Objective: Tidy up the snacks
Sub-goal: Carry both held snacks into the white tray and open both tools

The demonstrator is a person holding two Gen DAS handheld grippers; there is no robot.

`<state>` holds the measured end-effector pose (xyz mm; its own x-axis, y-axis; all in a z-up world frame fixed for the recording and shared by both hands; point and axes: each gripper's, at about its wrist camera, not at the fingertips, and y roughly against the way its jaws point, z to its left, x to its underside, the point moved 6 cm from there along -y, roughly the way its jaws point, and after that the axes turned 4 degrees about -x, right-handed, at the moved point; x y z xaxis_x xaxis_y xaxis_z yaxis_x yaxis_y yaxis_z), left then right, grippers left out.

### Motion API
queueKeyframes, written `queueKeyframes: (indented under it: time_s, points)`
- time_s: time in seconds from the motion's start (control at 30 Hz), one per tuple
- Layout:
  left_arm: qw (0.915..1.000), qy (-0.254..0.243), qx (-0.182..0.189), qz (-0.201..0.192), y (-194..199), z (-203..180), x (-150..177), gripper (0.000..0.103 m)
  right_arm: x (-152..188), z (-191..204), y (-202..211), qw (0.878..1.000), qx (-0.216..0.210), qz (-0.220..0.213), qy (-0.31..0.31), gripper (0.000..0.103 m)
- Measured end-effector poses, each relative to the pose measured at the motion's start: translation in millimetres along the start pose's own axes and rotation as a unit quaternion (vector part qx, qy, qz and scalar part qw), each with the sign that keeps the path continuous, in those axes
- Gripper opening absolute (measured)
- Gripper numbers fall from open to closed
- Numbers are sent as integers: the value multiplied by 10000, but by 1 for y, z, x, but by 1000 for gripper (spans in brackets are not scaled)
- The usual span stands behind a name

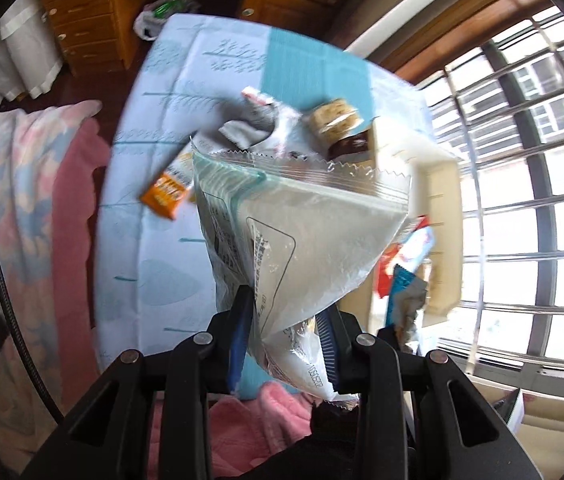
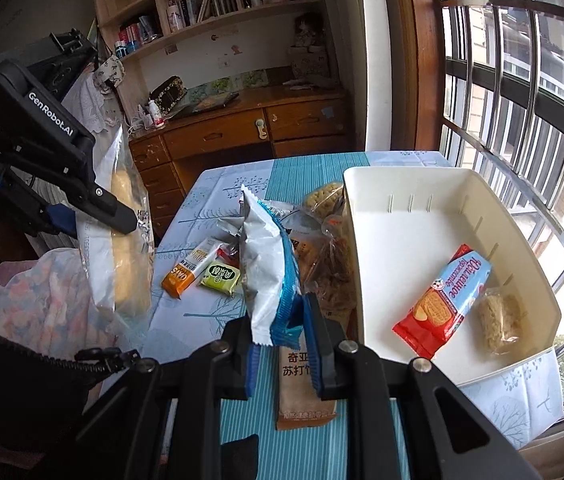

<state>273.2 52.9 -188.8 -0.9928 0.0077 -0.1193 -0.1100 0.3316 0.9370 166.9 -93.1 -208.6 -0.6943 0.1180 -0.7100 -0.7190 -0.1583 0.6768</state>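
Note:
My left gripper (image 1: 286, 320) is shut on a clear bread bag (image 1: 302, 240) and holds it up above the table; the same gripper (image 2: 121, 216) and its bag (image 2: 121, 248) also show at the left of the right wrist view. My right gripper (image 2: 282, 332) is shut on a blue-and-silver snack packet (image 2: 265, 264), held above the table beside the white bin (image 2: 394, 184). The bin holds a red-and-blue biscuit pack (image 2: 442, 300) and a clear-wrapped noodle cake (image 2: 500, 320). Loose snacks lie on the tablecloth: an orange oat bar (image 2: 185, 272), a green packet (image 2: 221, 278), a tan cracker pack (image 2: 302, 392).
The table has a blue patterned cloth (image 2: 217, 200). A wooden desk with drawers (image 2: 241, 132) and bookshelves stand behind it. A barred window (image 2: 522, 100) runs along the right. A pink floral blanket (image 1: 21, 200) lies to the left of the table.

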Motion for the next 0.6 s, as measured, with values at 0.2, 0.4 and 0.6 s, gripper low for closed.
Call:
queueKeyframes:
  time_s: [0.2,0.4,0.6]
  points:
    - [9964,-365,609,-454,13,-41,-1,30,-12,-18,12,9999,103,21,37,20]
    - [9864,-748,1138,-923,16,-88,4,30,-16,-43,20,9995,141,172,231,20]
    - [9744,-1107,1580,-1153,13,-132,11,30,-29,-77,32,9986,233,175,431,20]
